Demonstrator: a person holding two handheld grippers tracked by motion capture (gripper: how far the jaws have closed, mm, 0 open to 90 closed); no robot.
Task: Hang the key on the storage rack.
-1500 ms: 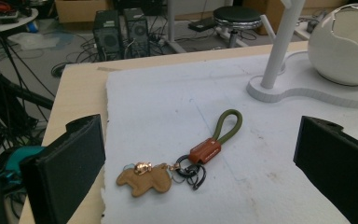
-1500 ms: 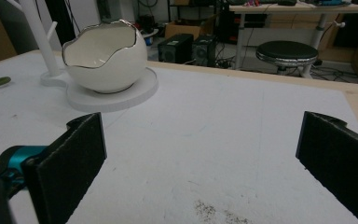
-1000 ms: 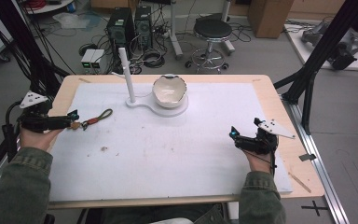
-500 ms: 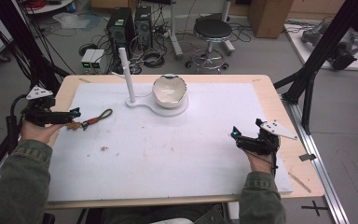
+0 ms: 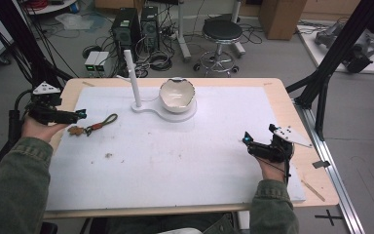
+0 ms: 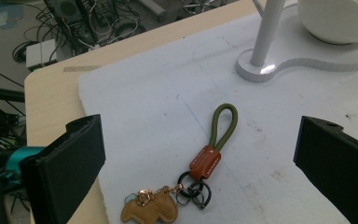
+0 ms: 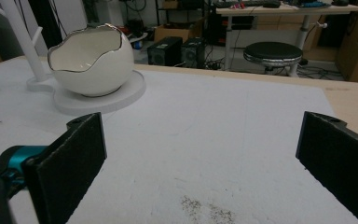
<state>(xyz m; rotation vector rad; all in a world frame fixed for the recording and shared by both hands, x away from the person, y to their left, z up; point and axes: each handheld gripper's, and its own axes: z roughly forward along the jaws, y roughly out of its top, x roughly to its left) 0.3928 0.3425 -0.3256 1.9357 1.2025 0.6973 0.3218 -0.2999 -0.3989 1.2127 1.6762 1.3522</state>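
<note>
a: where's the keychain (image 6: 200, 168)?

b: in the left gripper view it lies flat on the white mat (image 6: 270, 135), low in the middle of the frame, between the two black jaws and touching neither. its olive cord loop points up toward the white stand (image 6: 268, 28); the tan leather charm sits at the bottom edge.

a: and the left gripper (image 5: 80, 115)?

b: at the far left of the high view, jaws spread wide, its tip just beside the keychain (image 5: 91, 127), with a gap between them.

a: the right one?

b: the right gripper (image 5: 246, 140) sits at the lower right of the high view, over bare mat, well apart from the keychain. its jaws are wide apart too, with nothing between them.

a: anything else up top?

b: an egg-shaped white bowl (image 5: 177, 94) rests on the stand's round base, upper middle of the frame.
</note>
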